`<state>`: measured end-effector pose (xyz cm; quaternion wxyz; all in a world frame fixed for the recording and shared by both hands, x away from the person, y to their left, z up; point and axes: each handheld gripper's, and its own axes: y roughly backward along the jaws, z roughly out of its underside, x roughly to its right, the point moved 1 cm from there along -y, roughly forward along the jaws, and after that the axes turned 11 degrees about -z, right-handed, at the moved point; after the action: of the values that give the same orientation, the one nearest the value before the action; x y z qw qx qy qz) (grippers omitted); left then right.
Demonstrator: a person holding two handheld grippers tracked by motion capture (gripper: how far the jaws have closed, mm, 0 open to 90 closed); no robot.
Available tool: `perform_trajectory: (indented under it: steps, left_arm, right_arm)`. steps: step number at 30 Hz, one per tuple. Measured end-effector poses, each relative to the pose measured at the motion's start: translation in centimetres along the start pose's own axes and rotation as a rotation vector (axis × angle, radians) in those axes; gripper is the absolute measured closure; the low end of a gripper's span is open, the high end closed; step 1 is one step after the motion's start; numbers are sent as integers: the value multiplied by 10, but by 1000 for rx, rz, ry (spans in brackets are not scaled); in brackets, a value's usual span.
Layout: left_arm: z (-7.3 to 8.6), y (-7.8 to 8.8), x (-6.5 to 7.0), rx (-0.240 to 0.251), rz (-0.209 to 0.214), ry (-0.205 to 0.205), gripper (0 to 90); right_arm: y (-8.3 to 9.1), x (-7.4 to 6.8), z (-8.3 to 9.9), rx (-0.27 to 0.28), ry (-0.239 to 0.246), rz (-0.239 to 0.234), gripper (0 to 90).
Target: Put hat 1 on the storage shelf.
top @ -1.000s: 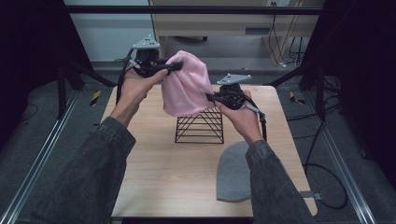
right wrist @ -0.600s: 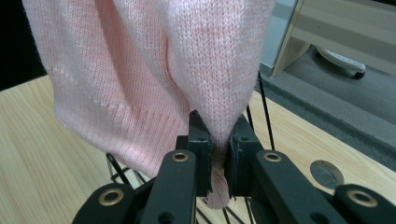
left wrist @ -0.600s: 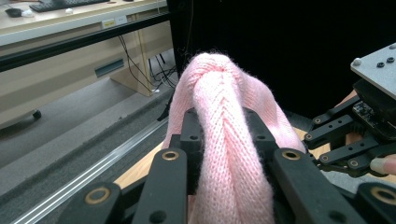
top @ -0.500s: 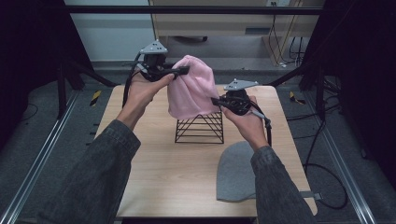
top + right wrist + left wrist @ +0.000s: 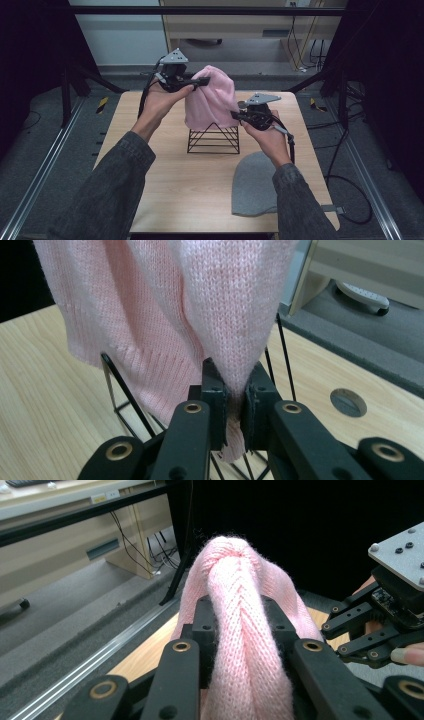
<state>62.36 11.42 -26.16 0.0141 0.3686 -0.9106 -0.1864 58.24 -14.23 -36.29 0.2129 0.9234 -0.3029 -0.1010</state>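
The soft pink knitted hat (image 5: pixel 210 102) has sunk lower, its hem now draping the black wire pyramid stand (image 5: pixel 213 138). Both hands have come down with it.

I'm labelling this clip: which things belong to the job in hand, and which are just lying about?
In use:
pink knit hat
black wire stand
left gripper, shut on the hat
right gripper, shut on the hat

Lying about:
grey hat
yellow-black tool on the floor

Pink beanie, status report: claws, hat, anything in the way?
Left claw and right claw both clamped on the pink beanie. Beanie held over the black wire stand. Grey beanie flat on the table, clear of it.
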Motion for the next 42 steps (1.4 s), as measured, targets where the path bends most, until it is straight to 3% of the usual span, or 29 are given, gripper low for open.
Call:
perform_trajectory:
  steps: [7,17,25,42]
  left_arm:
    - [11,-7,4,-19,21,6,725]
    - [22,-8,9,-18,35,10,720]
    - [30,-10,17,-49,34,-22,717]
    - [50,-11,24,-77,53,-27,713]
  right_arm:
    - [-2,2,16,-21,-14,-2,826]
    - [-1,1,24,-47,1,9,826]
    - [-7,0,35,-80,-4,5,826]
    - [-14,1,52,-121,-27,-15,824]
